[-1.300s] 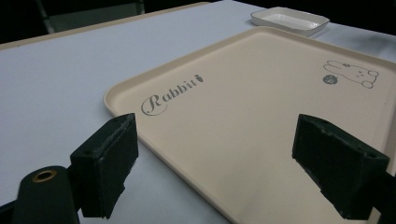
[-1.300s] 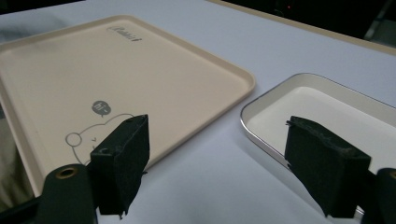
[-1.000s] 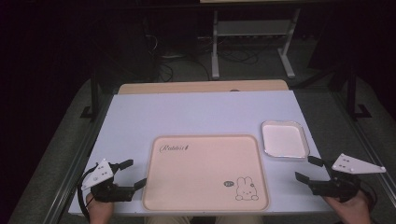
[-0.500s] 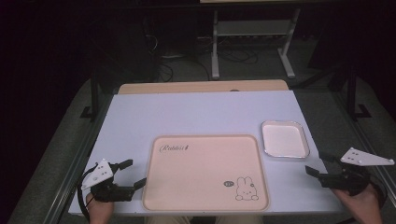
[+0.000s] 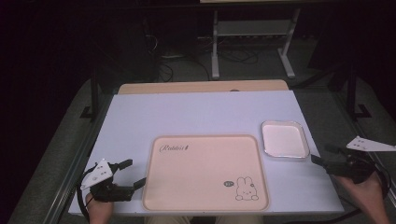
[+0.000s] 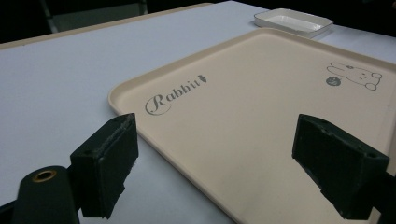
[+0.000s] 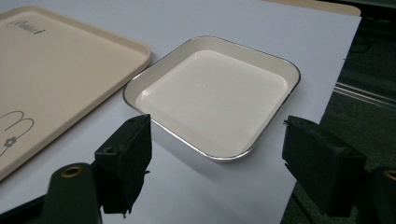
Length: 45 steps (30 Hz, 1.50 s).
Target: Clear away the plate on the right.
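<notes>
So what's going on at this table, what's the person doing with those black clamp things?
A person sits at a white table with a two-jaw gripper in each hand, and neither holds anything. The left gripper is open beside the left edge of a large beige plastic tray with a rabbit drawing. The right gripper is open too, at the table's right edge, pointing at a small square white dish with a metal rim. The tray and the dish are both empty, and the dish lies just right of the tray.

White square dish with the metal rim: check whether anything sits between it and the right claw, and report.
Nothing visible stands in the way. The right claw is open beside the table's right edge, and only bare white tabletop lies between it and the white square dish with the metal rim.
</notes>
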{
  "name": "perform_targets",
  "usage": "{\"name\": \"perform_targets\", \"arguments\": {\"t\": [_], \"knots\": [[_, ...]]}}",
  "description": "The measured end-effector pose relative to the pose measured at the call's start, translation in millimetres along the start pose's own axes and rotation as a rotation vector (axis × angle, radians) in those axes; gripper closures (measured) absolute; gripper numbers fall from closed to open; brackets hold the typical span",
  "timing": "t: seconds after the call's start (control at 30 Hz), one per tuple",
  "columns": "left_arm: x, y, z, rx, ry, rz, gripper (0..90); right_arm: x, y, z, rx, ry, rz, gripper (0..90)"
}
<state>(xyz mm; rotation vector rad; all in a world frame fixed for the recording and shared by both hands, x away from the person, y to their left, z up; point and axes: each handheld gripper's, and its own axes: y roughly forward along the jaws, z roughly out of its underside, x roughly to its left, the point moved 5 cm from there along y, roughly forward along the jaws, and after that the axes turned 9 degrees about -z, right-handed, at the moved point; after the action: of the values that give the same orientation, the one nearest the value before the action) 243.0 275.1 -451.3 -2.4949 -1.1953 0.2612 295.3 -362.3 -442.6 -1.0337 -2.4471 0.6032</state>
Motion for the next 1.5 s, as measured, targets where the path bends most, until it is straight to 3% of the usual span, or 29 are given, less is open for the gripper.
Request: {"name": "perform_targets", "arguments": {"t": [0.2,0.37,0.53,0.67,0.93,0.97,1.23,1.5], "knots": [[0.4,-0.2,0.0,-0.001,-0.001,-0.001,13.9,-16.2,2.8,-4.0,-0.014,0.059,-0.005,27.6],[0.5,0.6,0.1,0.001,-0.001,0.0,14.0,-27.0,8.6,-10.4,0.001,0.109,0.02,31.9],[0.9,0.9,0.5,0.005,0.001,0.002,14.0,-35.3,19.0,-17.3,0.032,0.131,0.045,39.8],[1.1,0.8,0.6,0.006,-0.001,0.002,14.0,-42.0,27.8,-20.2,0.047,0.162,0.034,44.0],[1.9,1.5,0.9,0.005,-0.003,0.002,14.0,-57.9,44.9,-18.0,0.092,0.238,0.07,52.1],[2.0,1.3,0.9,0.005,-0.005,0.003,13.9,-61.1,47.1,-17.2,0.102,0.265,0.084,55.1],[2.3,1.3,0.8,0.007,-0.005,0.004,14.0,-66.5,57.4,-14.7,0.138,0.362,0.078,63.0],[2.4,1.8,1.2,0.01,-0.007,0.002,14.0,-69.1,67.4,-14.9,0.166,0.418,0.086,73.8]]}}
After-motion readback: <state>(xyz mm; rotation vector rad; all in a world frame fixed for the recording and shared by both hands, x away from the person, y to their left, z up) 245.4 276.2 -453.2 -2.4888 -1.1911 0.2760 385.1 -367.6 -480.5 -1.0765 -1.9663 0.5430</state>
